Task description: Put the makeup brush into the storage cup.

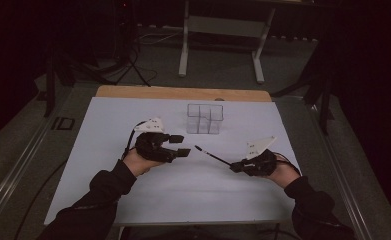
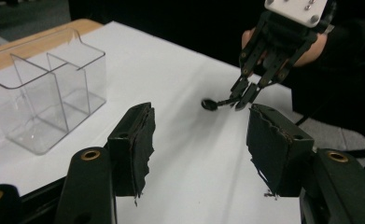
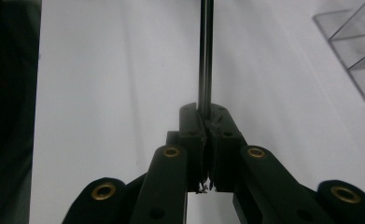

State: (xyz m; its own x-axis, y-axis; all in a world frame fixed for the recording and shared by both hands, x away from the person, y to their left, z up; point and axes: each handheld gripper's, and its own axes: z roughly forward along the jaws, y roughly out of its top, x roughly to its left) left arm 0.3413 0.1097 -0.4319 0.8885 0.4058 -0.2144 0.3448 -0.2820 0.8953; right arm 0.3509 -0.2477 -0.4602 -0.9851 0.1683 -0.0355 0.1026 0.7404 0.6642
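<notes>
- White paper covers the desk (image 1: 133,200), with a wooden edge at the far side and a dark room beyond.
- Right tool (image 1: 235,166) — its jaws are pressed together on one end of a thin black pen (image 1: 210,155); the right gripper view shows the shaft (image 3: 205,51) running straight out ahead from the closed jaws.
- From that tool the pen points forward and toward the other hand; whether its free tip (image 2: 209,104) touches the paper or hangs just above it, I cannot tell.
- Left tool (image 1: 181,145) stands wide, nothing between its pads (image 2: 138,144), and it faces the pen tip, which lies ahead of it and apart from it.
- A clear divided organiser (image 1: 204,118) sits beyond both tools, nearer the left one and off to that tool's own left in its view; its compartments (image 2: 54,93) look empty.
- Step in hand, as I judge it: the pen is gripped and carried — either for a handover to the open left tool or for dropping into the organiser.
- Next move likely calls for lifting the pen, bringing it over one compartment and tipping it upright before the jaws part; a handover would need the left pads to close on the shaft first.
</notes>
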